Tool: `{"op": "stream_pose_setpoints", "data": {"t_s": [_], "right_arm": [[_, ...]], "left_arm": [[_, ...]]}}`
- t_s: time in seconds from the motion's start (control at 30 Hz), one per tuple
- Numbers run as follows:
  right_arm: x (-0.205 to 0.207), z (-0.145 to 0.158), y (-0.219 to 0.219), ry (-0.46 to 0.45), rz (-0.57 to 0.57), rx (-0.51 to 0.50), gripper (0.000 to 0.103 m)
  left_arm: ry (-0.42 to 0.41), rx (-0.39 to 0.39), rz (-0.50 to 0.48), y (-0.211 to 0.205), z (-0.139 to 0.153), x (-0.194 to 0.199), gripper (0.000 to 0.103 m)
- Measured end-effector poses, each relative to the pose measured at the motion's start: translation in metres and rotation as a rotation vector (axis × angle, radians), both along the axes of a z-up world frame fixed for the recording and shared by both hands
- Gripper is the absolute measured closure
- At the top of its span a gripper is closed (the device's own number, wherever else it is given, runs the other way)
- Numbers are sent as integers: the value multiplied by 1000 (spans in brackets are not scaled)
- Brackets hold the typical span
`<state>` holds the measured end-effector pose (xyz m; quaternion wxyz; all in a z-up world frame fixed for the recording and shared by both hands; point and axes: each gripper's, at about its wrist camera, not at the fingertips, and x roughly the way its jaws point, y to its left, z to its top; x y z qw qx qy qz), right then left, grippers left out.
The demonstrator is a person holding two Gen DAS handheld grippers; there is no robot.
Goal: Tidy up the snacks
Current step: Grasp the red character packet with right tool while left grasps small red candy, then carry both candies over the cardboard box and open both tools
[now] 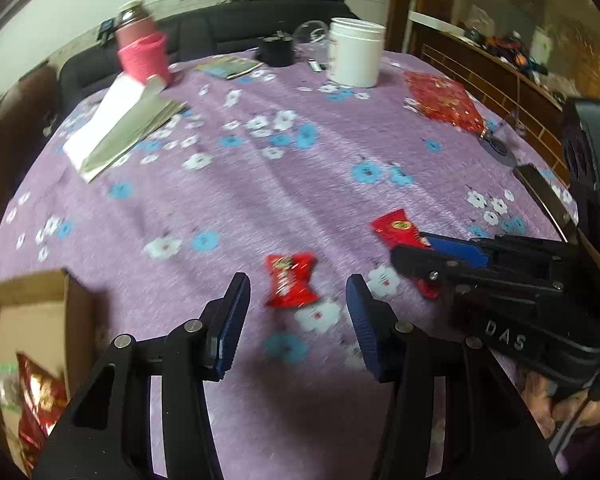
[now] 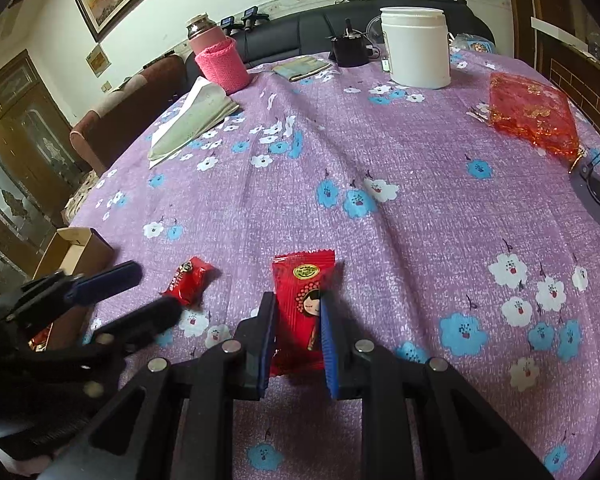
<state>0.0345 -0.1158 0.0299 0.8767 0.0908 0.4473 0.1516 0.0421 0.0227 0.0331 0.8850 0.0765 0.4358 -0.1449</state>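
A small red candy (image 1: 290, 280) (image 2: 188, 280) lies on the purple flowered cloth just ahead of my open, empty left gripper (image 1: 298, 300) (image 2: 140, 292). My right gripper (image 2: 298, 320) (image 1: 420, 254) is shut on a flat red snack packet with a cartoon face (image 2: 302, 304) (image 1: 398, 228), which rests on the cloth. A cardboard box (image 1: 32, 312) (image 2: 74, 250) stands at the near left with red wrapped snacks (image 1: 40, 396) inside.
A white jar (image 2: 416, 46), a pink covered flask (image 2: 220, 56), folded papers (image 2: 192, 120) and a small black object (image 2: 350, 50) stand at the far side. A red mesh bag (image 2: 532, 112) and a grey disc (image 2: 596, 196) lie right.
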Motion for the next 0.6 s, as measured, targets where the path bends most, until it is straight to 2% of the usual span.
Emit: {"op": "stream_pose_setpoints", "data": {"t_s": [0.07,0.13,0.17,0.23,0.27,0.33,0.47,0.5,0.6], "right_arm": [[1,-1,-2,-5,3,11,79],[2,-2,-3,-18,14,12,79],[4,-4,-4,-17,19,23,78],[5,-5,-6,-15,20,59,74],[5,-5,-7,-16,24,73,69],[4,-4,-4,-19,37,64,68],[-1,1,11,-30,48,-55,71],[-2,2,12,-27,43,-67,75],[-6,3,14,-20,43,-61,79]], "left_arm": [[-4,39,-11,-9,-5,5,53],[6,42,-2,-9,-9,11,54],[31,29,6,-7,-13,14,58],[66,18,27,-2,-21,20,75],[39,16,21,-1,-21,18,77],[22,26,23,0,-22,13,81],[8,29,25,0,-21,5,81],[6,20,27,1,-20,3,81],[2,-32,45,10,-10,-2,81]]}}
